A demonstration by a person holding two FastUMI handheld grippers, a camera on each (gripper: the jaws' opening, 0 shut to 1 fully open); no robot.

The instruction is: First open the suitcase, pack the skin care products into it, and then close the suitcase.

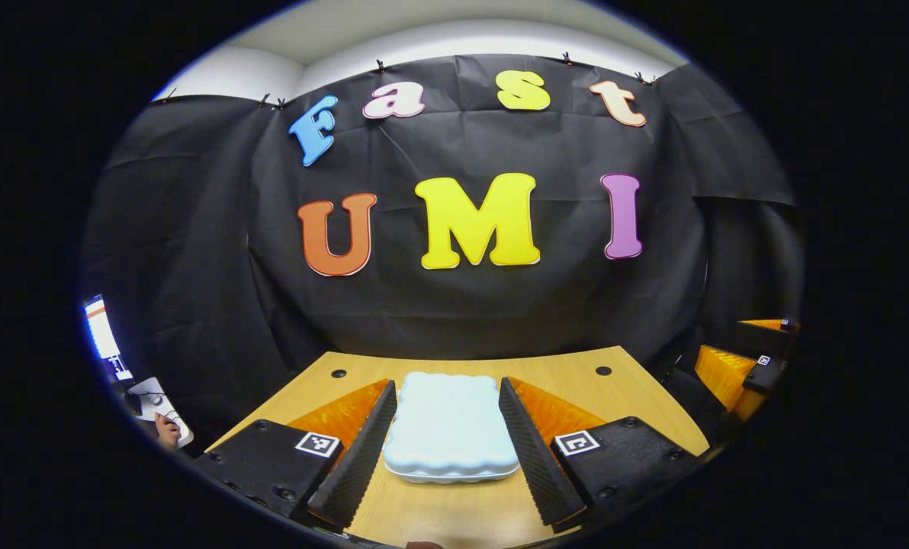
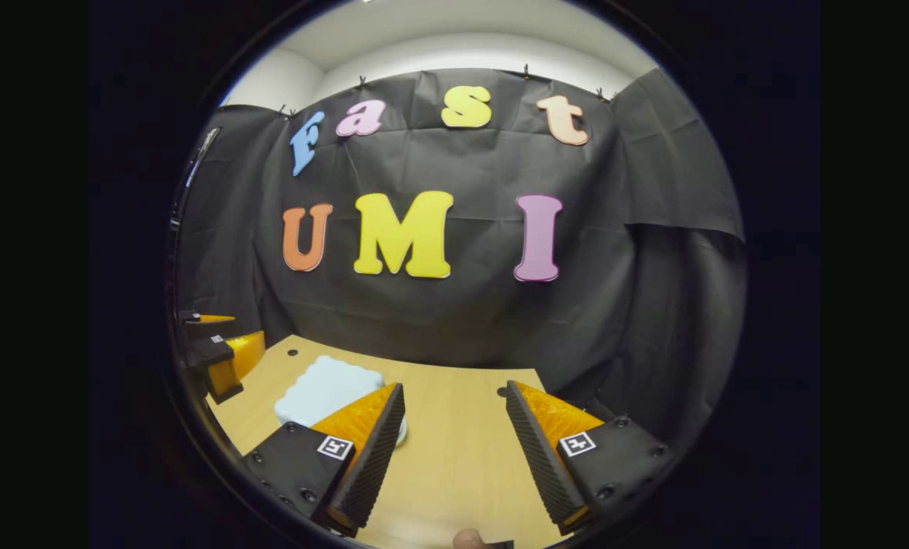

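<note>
One suitcase [image 1: 450,427] is seen low in the centre of the left gripper view: a small, pale blue-white case with rounded corners and a scalloped edge, lying flat and closed on the wooden surface [image 1: 576,374]. In the right gripper view the same suitcase [image 2: 325,389] is placed at lower left, partly hidden behind one finger.

Two claws are counted. The left claw [image 1: 447,446] is spread wide, its fingers set to either side of the suitcase without pressing on it; whether they touch cannot be told. The right claw [image 2: 454,442] is also spread, with bare surface between its fingers, to the right of the suitcase. The left claw is seen again at the left edge of the right gripper view.

A square black-and-white marker is carried on each finger; no brand or legible label is made out on the suitcase.
</note>
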